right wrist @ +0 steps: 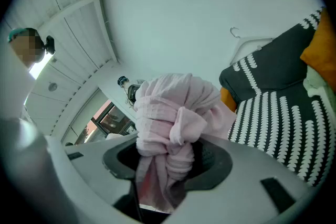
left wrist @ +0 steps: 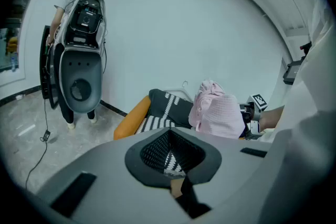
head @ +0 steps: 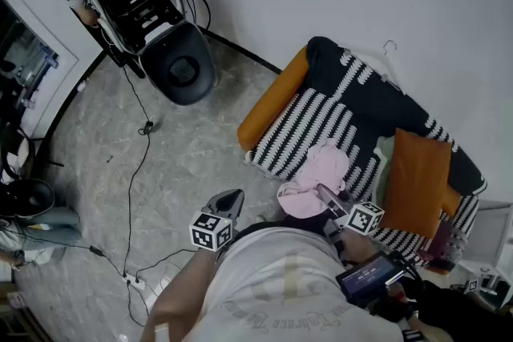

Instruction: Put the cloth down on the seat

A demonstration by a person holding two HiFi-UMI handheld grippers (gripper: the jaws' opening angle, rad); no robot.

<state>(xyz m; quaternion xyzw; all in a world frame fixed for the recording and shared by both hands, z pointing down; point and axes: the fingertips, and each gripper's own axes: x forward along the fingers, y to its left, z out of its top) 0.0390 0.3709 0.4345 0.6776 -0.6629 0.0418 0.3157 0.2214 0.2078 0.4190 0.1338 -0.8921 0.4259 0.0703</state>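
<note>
- The pink cloth [right wrist: 173, 134] is bunched into a wad and pinched between the jaws of the right gripper [right wrist: 170, 160]. The jaws stand fairly wide around its bulk, and most of the wad bulges out above and ahead of them.
- In the head view the cloth [head: 317, 176] hangs over the front edge of the seat [head: 304, 124]. It is carried by the gripper, not lying loose on the cover.
- From the left gripper view the cloth [left wrist: 218, 110] sits high, with the pale wall behind its top.
- The left gripper [left wrist: 170, 152] has its jaws apart and nothing between them; only the striped seat cover shows through the gap. In the head view it [head: 231, 200] is over the floor, just off the seat's near corner.
- The seat has a black-and-white striped cover, an orange armrest [head: 272, 100] on one side and an orange cushion [head: 417, 180] on the other.
- A wire hanger [head: 390, 48] pokes up behind the backrest.
- Well apart, by the wall, stands a black and white machine [head: 148, 4], with cables [head: 132, 172] trailing across the grey floor.
</note>
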